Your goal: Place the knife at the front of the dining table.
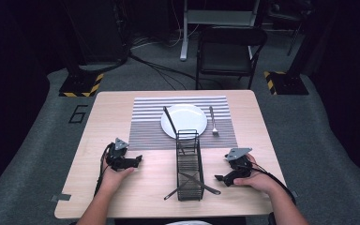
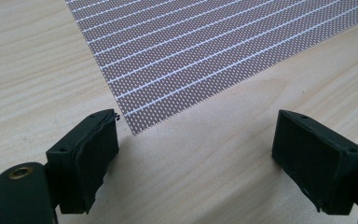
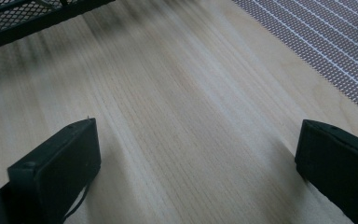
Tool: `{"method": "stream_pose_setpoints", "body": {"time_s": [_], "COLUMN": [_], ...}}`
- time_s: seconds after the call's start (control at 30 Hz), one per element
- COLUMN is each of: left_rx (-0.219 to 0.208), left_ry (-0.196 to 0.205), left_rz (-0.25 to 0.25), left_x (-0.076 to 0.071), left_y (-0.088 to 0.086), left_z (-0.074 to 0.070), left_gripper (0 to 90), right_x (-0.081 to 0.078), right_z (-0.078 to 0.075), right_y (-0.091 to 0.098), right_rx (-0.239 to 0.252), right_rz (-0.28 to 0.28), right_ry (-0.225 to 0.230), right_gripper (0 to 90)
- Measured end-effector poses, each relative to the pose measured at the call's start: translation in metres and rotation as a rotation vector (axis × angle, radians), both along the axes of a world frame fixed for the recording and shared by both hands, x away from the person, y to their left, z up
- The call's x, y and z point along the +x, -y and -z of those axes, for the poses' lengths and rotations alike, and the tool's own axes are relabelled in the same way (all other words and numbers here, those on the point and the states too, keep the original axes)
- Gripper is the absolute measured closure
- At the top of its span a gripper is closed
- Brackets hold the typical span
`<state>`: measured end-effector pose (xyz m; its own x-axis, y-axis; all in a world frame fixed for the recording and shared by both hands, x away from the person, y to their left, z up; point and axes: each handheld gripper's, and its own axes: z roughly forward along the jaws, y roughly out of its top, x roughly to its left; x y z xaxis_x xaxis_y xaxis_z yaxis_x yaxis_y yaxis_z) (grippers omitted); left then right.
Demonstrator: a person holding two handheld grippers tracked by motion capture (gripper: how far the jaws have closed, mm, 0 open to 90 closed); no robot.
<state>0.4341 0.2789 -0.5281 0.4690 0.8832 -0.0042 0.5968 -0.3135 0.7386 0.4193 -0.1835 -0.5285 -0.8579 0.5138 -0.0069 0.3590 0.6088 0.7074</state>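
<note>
A white plate (image 1: 187,125) lies on a striped grey placemat (image 1: 145,126) at the table's far middle, with a fork (image 1: 213,123) to its right. A black wire basket (image 1: 189,166) stands lengthwise in front of the plate, holding dark utensils; one handle leans over the plate and others stick out at the near end. My left gripper (image 1: 133,161) rests on the wood left of the basket, open and empty (image 2: 196,156), near the placemat's corner (image 2: 135,128). My right gripper (image 1: 221,178) rests right of the basket, open and empty (image 3: 198,172).
The wooden table (image 1: 93,136) has bare room on both sides of the basket. A black chair (image 1: 229,47) stands behind the far edge. Black stands with yellow-striped bases (image 1: 80,85) sit on the floor at both far corners. Cables trail from both grippers.
</note>
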Motion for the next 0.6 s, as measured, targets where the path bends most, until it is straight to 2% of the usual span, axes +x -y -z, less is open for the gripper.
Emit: {"method": "stream_pose_setpoints", "body": {"time_s": [0.6], "left_rx": [-0.007], "left_ry": [0.007], "left_rz": [-0.026], "left_x": [0.0013], "left_y": [0.0005], "left_z": [0.0001], "left_gripper": [16.7], "right_x": [0.0003], "right_z": [0.0002], "right_y": [0.0001], "right_rx": [0.0], "right_rz": [-0.004], "right_ry": [0.004], "right_gripper": [0.0]}}
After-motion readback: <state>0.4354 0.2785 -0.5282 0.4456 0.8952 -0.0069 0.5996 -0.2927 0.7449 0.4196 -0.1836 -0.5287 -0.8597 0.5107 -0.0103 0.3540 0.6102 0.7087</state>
